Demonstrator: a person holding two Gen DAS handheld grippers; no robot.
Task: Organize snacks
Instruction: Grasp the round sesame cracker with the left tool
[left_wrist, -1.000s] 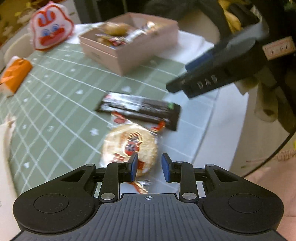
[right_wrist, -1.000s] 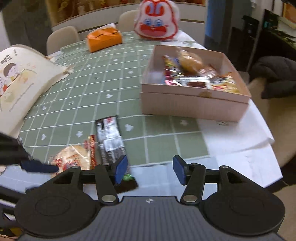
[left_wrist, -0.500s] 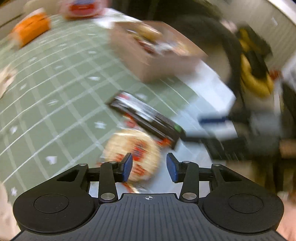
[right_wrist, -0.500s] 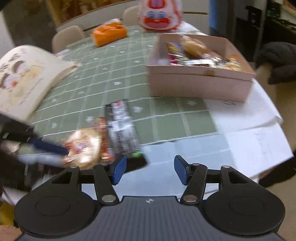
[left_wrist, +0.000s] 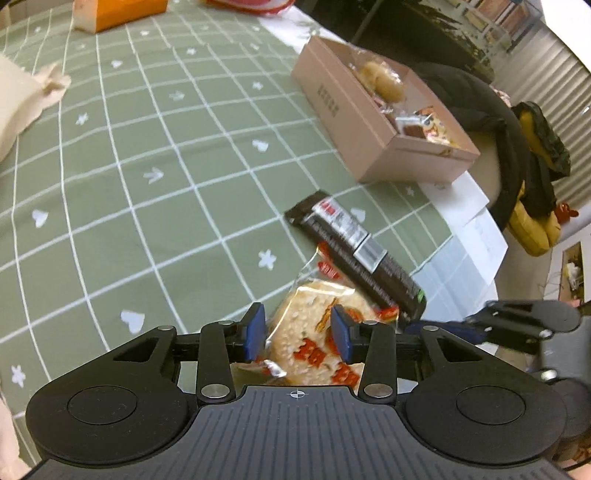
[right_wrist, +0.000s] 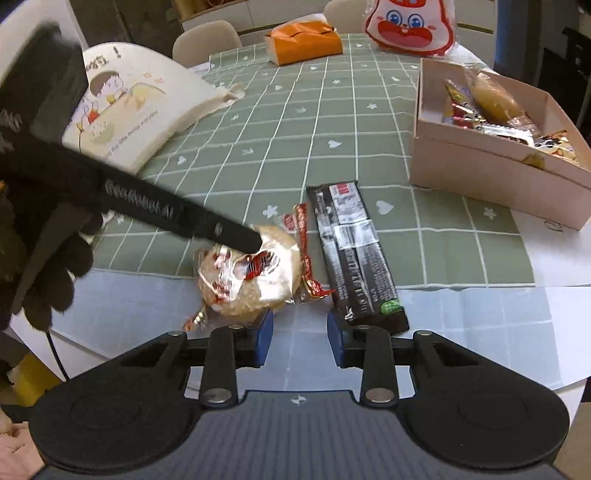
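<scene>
A round rice cracker in a clear wrapper (left_wrist: 314, 332) lies near the table's front edge; it also shows in the right wrist view (right_wrist: 255, 273). A long black snack bar (left_wrist: 354, 254) lies beside it, also seen in the right wrist view (right_wrist: 354, 251). My left gripper (left_wrist: 298, 334) is open with its jaws either side of the cracker, low over it. My right gripper (right_wrist: 300, 341) is open and empty, just in front of the bar's near end. A pink box (left_wrist: 354, 122) holding several snacks stands at the right (right_wrist: 498, 166).
A cream cartoon-print bag (right_wrist: 136, 107) lies at the left. An orange tissue pack (right_wrist: 303, 42) and a red-and-white rabbit bag (right_wrist: 410, 26) sit at the far end. White paper (left_wrist: 469, 229) hangs over the table's right edge. A chair with dark clothing (left_wrist: 491, 110) stands beyond.
My left gripper has swung round, opened wider and come down over the rice cracker. My right gripper has drawn closer to the black bar's near end.
</scene>
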